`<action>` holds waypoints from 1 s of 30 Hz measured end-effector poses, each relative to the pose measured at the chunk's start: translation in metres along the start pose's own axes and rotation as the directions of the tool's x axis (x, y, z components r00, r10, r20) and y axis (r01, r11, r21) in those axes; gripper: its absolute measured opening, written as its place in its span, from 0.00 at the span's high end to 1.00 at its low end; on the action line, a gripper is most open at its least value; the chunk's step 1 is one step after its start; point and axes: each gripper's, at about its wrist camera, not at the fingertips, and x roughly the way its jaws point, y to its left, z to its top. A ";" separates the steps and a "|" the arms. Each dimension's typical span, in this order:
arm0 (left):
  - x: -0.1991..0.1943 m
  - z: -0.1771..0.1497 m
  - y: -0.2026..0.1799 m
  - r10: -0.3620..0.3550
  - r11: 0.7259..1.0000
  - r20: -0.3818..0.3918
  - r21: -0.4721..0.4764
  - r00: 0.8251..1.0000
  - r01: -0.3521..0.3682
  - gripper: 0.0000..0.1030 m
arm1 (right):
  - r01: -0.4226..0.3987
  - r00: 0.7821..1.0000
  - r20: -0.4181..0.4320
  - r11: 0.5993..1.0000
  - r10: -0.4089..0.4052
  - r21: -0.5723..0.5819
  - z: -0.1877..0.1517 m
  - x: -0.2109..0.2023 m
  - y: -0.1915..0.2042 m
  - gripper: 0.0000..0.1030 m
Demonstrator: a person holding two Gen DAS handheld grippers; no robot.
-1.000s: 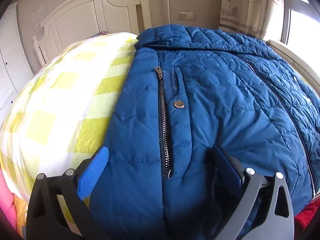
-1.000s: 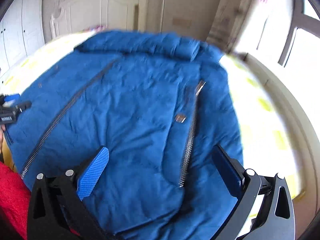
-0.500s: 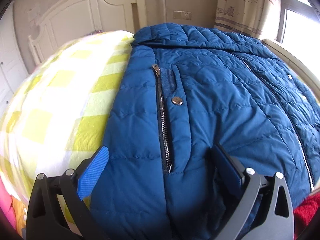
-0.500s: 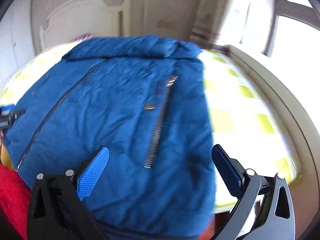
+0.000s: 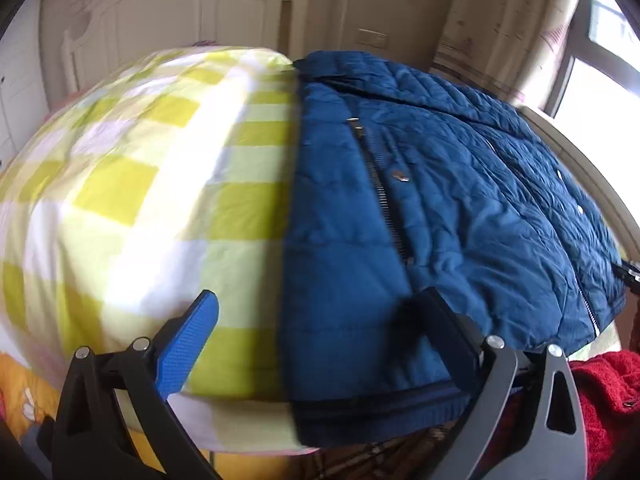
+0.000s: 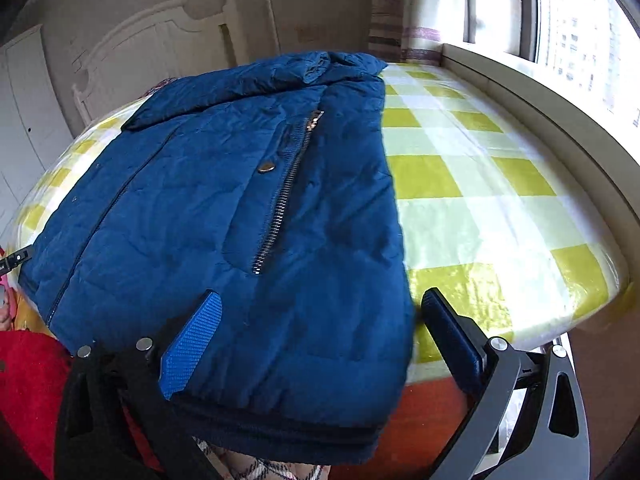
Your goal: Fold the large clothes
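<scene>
Jacket hem lies between the gaping right claw fingers.

A blue quilted puffer jacket lies flat on the bed's yellow-and-white checked sheet, collar at 12 o'clock toward the white wooden headboard, hem overhanging the bed's near edge at 6 o'clock. A window sill runs along the bed at 3 o'clock.
</scene>
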 end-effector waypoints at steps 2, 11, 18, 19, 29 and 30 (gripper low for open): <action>0.008 0.003 -0.018 -0.004 0.998 -0.019 0.055 1.000 0.005 0.03 | 0.000 1.000 -0.003 1.000 0.000 0.005 0.000 -0.001 0.003 0.08; 0.011 0.007 -0.031 -0.084 0.991 -0.047 0.102 0.995 0.089 0.51 | -0.009 1.000 0.004 0.999 0.009 -0.036 -0.004 -0.005 0.009 0.21; -0.024 0.008 -0.043 -0.083 0.992 0.126 0.109 0.989 0.070 0.85 | -0.080 0.995 0.059 0.997 0.080 -0.008 -0.001 -0.026 0.010 0.80; -0.033 0.008 -0.041 -0.090 0.992 0.150 0.097 0.985 0.076 0.86 | -0.087 0.994 0.066 0.996 0.087 -0.002 -0.002 -0.029 0.008 0.83; -0.194 0.022 -0.003 -0.278 0.954 0.458 0.028 0.844 0.299 0.90 | -0.317 0.889 0.326 0.946 0.322 -0.068 0.008 -0.190 0.020 0.87; -0.206 0.024 0.003 -0.293 0.945 0.493 0.021 0.819 0.326 0.90 | -0.330 0.866 0.368 0.940 0.338 -0.086 0.011 -0.210 0.022 0.87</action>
